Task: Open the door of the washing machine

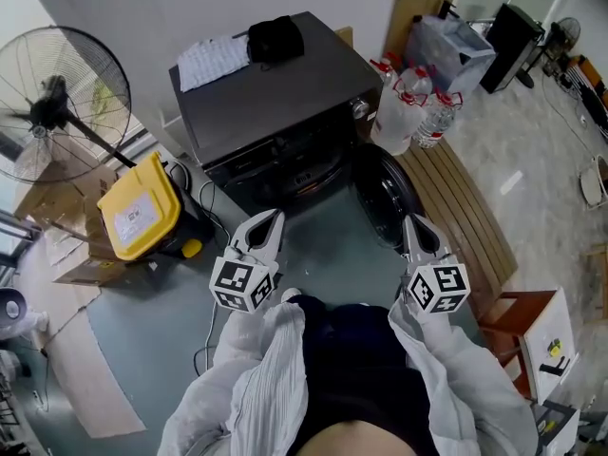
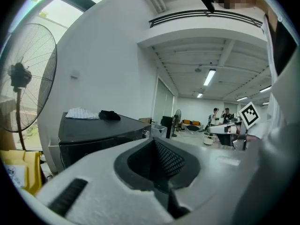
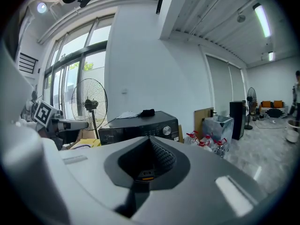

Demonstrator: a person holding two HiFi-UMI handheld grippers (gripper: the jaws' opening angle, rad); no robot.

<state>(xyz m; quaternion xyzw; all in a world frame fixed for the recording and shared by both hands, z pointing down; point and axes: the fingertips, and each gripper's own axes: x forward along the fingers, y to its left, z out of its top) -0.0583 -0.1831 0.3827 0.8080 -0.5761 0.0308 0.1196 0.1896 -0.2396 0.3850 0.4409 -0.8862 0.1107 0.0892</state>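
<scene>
The washing machine (image 1: 275, 103) stood against the wall in front of the person, dark and boxy. Its round door (image 1: 385, 198) hung out to the right of the front, well clear of the opening. From where I stood, the opening step looked done, with the door already swung wide.

Both tools were held close to the person's chest, well back from the machine and pointing roughly level at it. The left gripper (image 1: 271, 221) had its jaws pressed together with nothing between them. The right gripper (image 1: 415, 224) was closed and empty as well.

If anything remained, I judged it was only a check that the door stayed open. Otherwise the next move would be to bring the hands away without brushing the door on the right.

The drum opening was too dark to show whether anything lay inside. A white cloth (image 1: 214, 60) and a black bundle (image 1: 275, 38) lay on top of the machine. Left of it sat a yellow box (image 1: 142, 207) with its lid shut. On the right a few water bottles (image 1: 413, 107) with red caps stood beside a clear plastic bin (image 1: 456, 46). I could not make out what the bin held.
</scene>
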